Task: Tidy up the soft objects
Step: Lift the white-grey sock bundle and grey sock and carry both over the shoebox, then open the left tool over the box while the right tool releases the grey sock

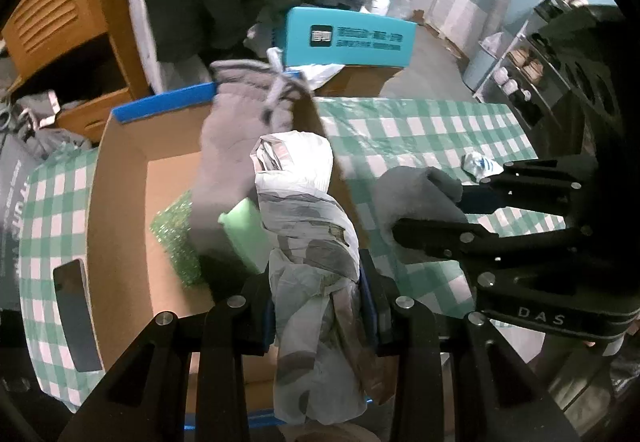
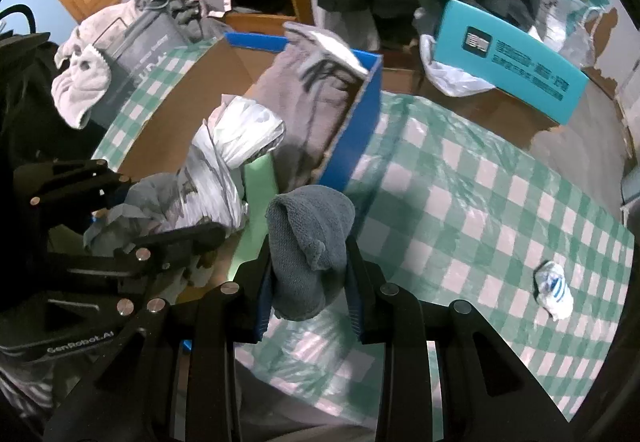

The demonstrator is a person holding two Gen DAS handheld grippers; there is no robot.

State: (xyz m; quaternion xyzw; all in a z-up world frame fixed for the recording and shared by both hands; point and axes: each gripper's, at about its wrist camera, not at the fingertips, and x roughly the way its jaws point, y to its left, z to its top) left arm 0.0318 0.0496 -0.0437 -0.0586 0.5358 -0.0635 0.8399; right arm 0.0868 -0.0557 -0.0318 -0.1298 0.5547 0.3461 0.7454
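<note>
Both grippers are loaded, which reads as two soft things being carried to the same container at once. In the left wrist view the left gripper (image 1: pixel 318 306), at the bottom centre of the frame, is clenched on a white and grey plastic-wrapped bundle (image 1: pixel 304 210), pinched low so that most of it stands up past the fingertips and in front of the open cardboard box (image 1: pixel 120 186) at centre left. In the right wrist view the right gripper (image 2: pixel 308 282), at bottom centre, grasps a folded grey cloth (image 2: pixel 308 238) by its lower part, the rounded fold rising free above the pads; here it sits in front of the checked tablecloth (image 2: pixel 480 202), just short of the box's blue-edged side wall at upper centre. The box probably serves as the collecting place: a grey garment (image 1: pixel 244 130) is draped over its far wall and hangs inside, a pale green piece (image 1: pixel 240 230) and a green glittery item (image 1: pixel 180 238) lie on its floor. One small white crumpled item with blue marks (image 2: pixel 554 288) remains alone on the tablecloth at the lower right, well apart from the box, so I judge the sorting partly done. A teal carton (image 2: pixel 512 62) stands beyond the table at upper right.
</note>
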